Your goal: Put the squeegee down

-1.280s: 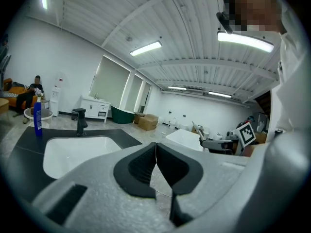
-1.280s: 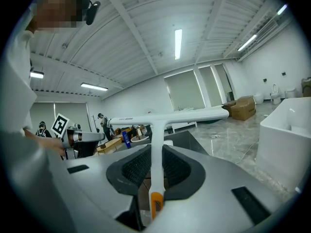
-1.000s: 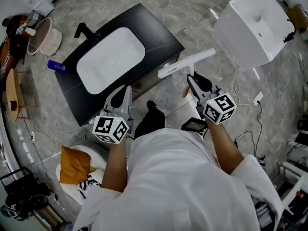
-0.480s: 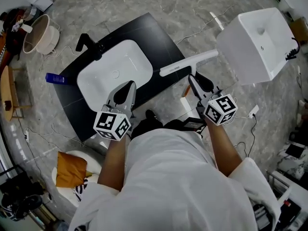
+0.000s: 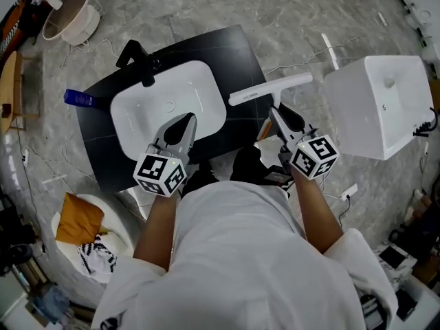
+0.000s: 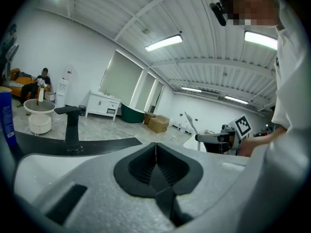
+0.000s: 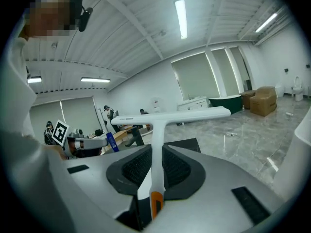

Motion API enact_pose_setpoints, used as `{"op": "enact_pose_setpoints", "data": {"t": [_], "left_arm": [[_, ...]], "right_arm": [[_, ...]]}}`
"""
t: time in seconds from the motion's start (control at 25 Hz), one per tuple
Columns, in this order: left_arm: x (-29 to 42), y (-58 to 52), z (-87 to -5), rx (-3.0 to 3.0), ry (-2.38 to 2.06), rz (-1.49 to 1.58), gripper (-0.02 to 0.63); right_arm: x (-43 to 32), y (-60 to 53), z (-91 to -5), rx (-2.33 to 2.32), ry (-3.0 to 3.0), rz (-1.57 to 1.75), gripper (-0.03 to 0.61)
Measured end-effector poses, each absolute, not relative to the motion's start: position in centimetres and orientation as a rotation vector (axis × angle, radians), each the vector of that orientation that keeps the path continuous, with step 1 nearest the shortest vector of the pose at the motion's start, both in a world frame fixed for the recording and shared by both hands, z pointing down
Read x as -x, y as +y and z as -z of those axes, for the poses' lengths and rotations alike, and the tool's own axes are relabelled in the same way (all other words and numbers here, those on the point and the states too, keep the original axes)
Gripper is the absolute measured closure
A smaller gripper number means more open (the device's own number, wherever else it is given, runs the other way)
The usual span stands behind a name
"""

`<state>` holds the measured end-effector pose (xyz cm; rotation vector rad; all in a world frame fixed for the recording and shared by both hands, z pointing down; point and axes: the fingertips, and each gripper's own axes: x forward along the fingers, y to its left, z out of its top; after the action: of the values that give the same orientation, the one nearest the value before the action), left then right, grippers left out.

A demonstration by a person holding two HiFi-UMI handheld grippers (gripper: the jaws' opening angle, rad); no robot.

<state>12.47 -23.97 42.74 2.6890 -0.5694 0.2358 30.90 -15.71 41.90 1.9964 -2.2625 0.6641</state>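
The squeegee point(image 5: 270, 89) hangs over the near right corner of the black worktop point(image 5: 237, 47). Its thin stem is clamped between the jaws of the right hand-held gripper point(image 5: 276, 117), with the crossbar blade clear beyond their tips. It looks light, stiff and smooth enough to slip, so the stem by its orange end seems the best hold; the left hand-held gripper point(image 5: 184, 124), jaws together on nothing, hovers at the basin's point(image 5: 165, 105) near edge.

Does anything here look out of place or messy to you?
Yes: a separate white basin stands alone right of the black counter, and loose cables trail across the floor. The squeegee, held by the right gripper, looks fine.
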Motion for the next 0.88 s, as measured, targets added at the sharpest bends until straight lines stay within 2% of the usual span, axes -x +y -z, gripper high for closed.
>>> {"op": "enact_pose_setpoints", "data": {"t": [0.36,0.88], "left_arm": [[-15.9,-26.7,-42.9,-2.589,-0.782,-0.207,0.597],[-14.0,-27.7,-45.5,-2.471,-0.939,-0.156,0.597]], "right_arm": [[-34.6,-22.9,-42.9,-1.725,-2.336,-0.783,0.508],[-33.8,-28.6,-49.4,-1.427,-2.213,-1.100,0.508]]}}
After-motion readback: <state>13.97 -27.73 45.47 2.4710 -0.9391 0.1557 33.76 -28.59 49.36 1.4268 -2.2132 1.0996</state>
